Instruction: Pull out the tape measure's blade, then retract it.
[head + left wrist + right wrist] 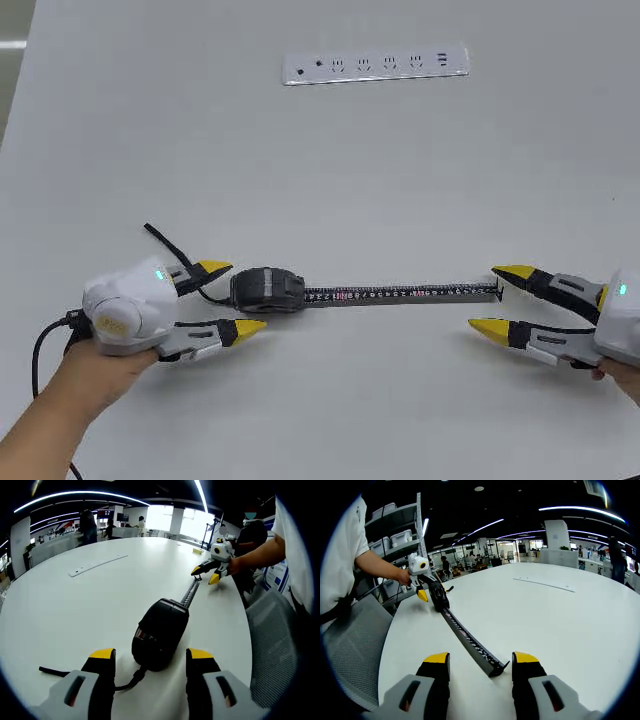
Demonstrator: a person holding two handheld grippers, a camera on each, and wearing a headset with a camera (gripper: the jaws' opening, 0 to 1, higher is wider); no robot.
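Observation:
The black tape measure case (267, 289) lies on the white table with its blade (400, 293) pulled out to the right. My left gripper (247, 296) is open just behind the case (160, 632), its yellow fingertips (102, 654) on either side of the rear end without clamping it. My right gripper (483, 297) is open at the blade's end hook (495, 670), which lies between its fingers (525, 657) and is not pinched. A black wrist strap (50, 671) trails from the case.
A white power strip (375, 65) lies at the far side of the table. The near table edge curves close behind both hands, and a grey mesh chair (272, 645) stands beside it. People and desks are in the far background.

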